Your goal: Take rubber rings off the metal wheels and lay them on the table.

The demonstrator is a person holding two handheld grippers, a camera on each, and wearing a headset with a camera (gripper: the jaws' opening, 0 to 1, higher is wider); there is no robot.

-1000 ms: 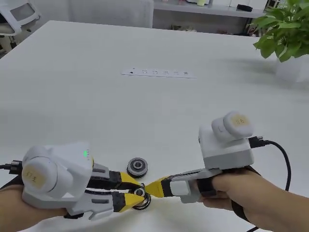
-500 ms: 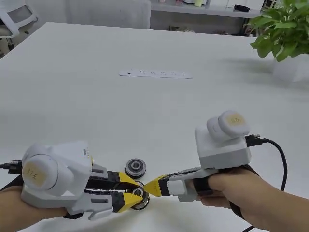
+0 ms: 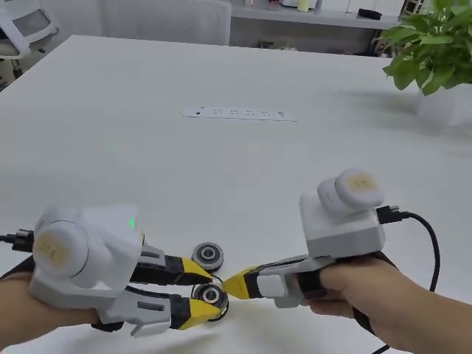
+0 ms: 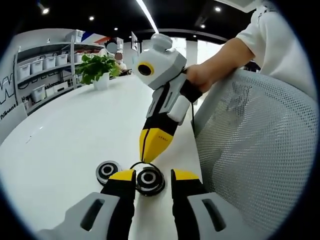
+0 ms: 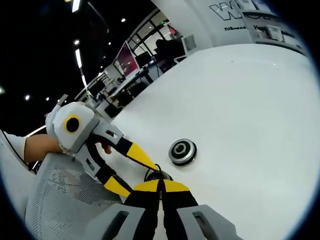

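A: Scanning the room first, what's there?
B: White table [image 3: 221,169], power strip [image 3: 240,113] mid-top, potted plant [image 3: 431,44] far rt, office chair [image 3: 18,26] past far left corner. Shelves [image 4: 40,65] w/ bins along a wall.
A: Counts?
B: 2 metal wheels, 2 grippers, 1 plant, 1 strip.
A: Where's the ring vs the jaws?
B: Left gripper [image 3: 212,292] jaws parted, near wheel [image 3: 210,295] sits btwn them, small gap on one side. Right gripper [image 3: 230,284] jaws closed, tips pinching the thin black rubber ring [image 4: 136,164], which loops up off that wheel's rim. Spare wheel [image 3: 209,255] lies flat on the table just beside, outside both jaws
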